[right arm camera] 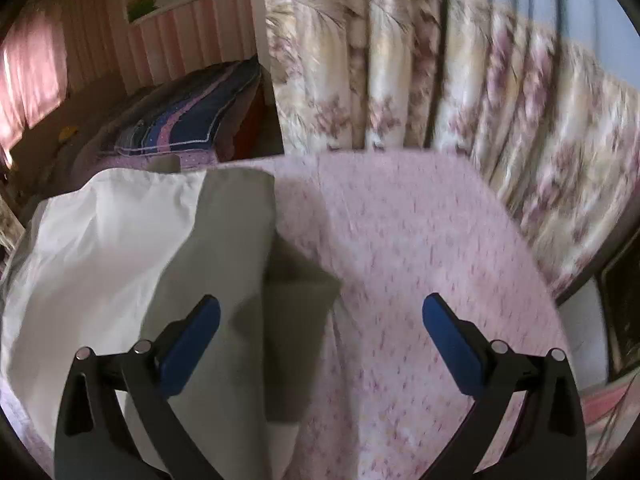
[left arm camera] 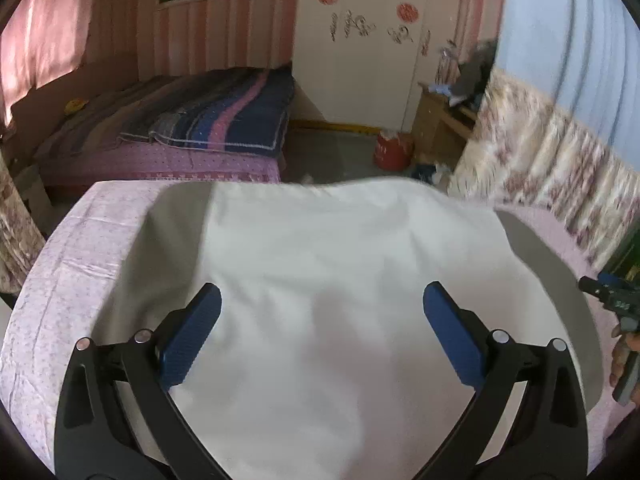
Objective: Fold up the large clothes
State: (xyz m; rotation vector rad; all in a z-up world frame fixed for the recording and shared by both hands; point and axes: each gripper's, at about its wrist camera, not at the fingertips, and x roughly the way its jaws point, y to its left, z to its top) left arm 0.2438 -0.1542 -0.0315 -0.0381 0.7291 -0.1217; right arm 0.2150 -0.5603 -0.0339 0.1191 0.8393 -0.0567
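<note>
A large white garment with grey side parts (left arm camera: 320, 248) lies spread on a table covered with a pink flowered cloth (left arm camera: 72, 248). My left gripper (left arm camera: 322, 296) is open and empty, hovering over the white middle of the garment. My right gripper (right arm camera: 320, 308) is open and empty, over the garment's right edge, where a grey sleeve (right arm camera: 240, 264) lies folded against the white body (right arm camera: 100, 240). The right gripper also shows at the right edge of the left wrist view (left arm camera: 612, 292).
The table's far edge (right arm camera: 380, 156) meets a flowered curtain (right arm camera: 480, 92) at the right. Beyond the table stands a bed with a striped dark blanket (left arm camera: 208, 120), a red bucket (left arm camera: 392, 152) on the floor, and a wooden stand (left arm camera: 440, 120) near white wardrobe doors.
</note>
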